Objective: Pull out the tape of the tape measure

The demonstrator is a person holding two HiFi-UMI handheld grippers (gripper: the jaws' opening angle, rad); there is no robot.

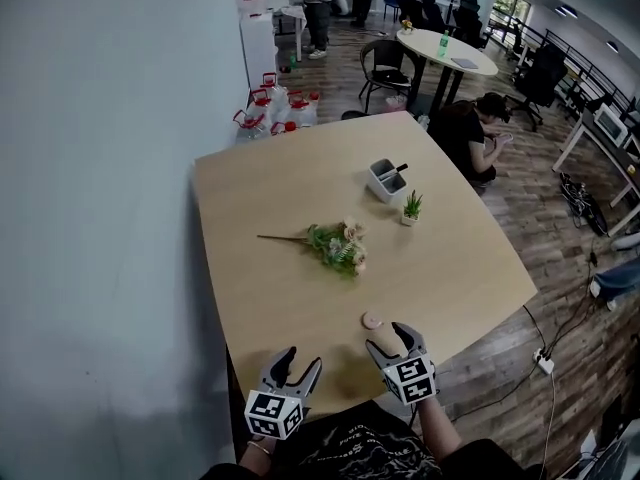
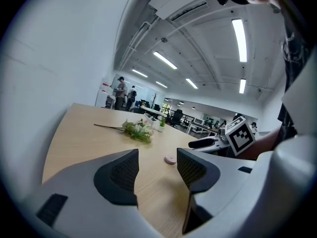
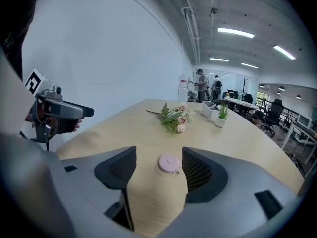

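Note:
A small round pink tape measure (image 1: 373, 320) lies flat on the wooden table (image 1: 280, 188) near its front edge. My right gripper (image 1: 392, 342) stands open just behind it; in the right gripper view the tape measure (image 3: 169, 163) sits a short way ahead of the jaws, nearer the right one, untouched. My left gripper (image 1: 297, 365) hangs open at the table's front edge, left of the tape measure (image 2: 170, 159), with nothing between its fingers. No tape shows outside the case.
A bunch of artificial flowers (image 1: 336, 245) lies mid-table. Behind it stand a grey pen holder (image 1: 386, 180) and a small potted plant (image 1: 411, 208). A white wall (image 1: 100, 168) runs along the left. A person (image 1: 472, 133) crouches past the table's far right corner.

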